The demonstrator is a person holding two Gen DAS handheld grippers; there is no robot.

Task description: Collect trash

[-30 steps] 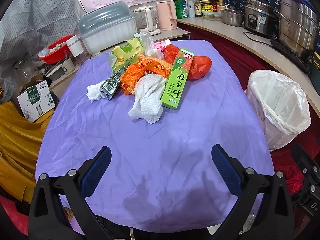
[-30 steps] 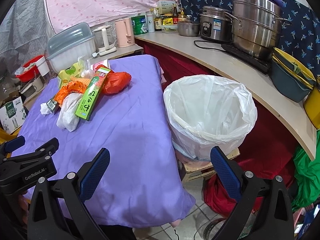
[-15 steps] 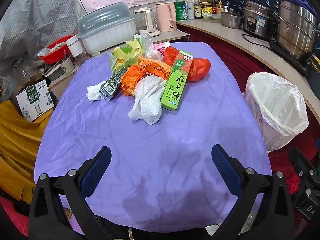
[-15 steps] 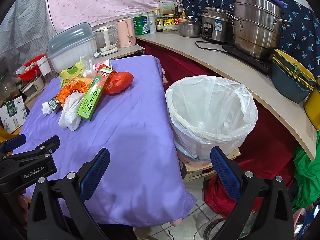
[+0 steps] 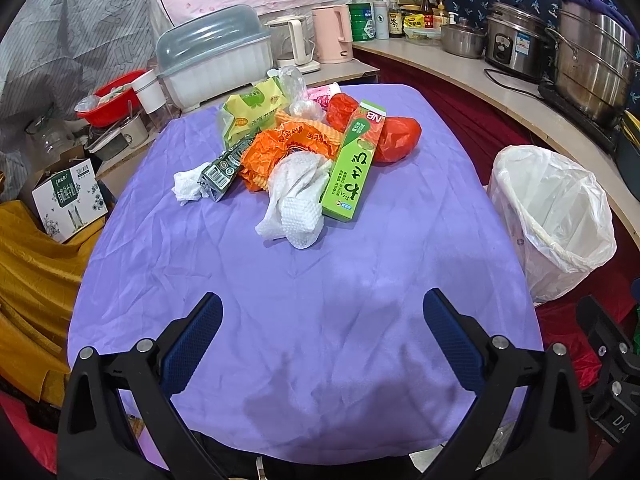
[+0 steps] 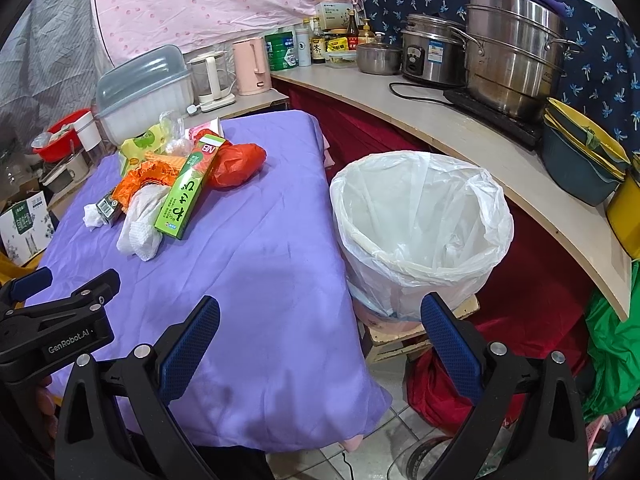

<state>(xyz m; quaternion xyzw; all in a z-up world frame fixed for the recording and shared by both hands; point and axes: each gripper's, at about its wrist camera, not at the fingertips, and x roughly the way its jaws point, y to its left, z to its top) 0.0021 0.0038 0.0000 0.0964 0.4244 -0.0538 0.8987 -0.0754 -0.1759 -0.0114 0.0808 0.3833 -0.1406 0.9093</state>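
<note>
Tablecloth [image 5: 304, 280]: plain purple
Long carton [image 5: 352, 164]: green, orange top
Plastic bag [image 5: 396, 138]: red
Bin liner [image 6: 424, 216]: translucent white
Wall cloth [image 6: 600, 52]: navy, pale sprigs

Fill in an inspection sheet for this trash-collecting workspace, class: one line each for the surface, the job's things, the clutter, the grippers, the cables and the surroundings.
Surface: table under a wrinkled purple cloth; near half bare.
Job's things: trash heaped at the far end: green carton, white paper towel, orange wrapper, red bag, yellow packet, small dark carton. White-lined bin stands beside the table; nothing visible inside.
Clutter: covered dish rack and kettles behind the table.
Grippers: left hand-held gripper open, empty, over the cloth; right hand-held gripper open, empty, near the bin.
Cables: black cord on the counter.
Surroundings: steel pots, bottles, stacked bowls on the counter.
</note>
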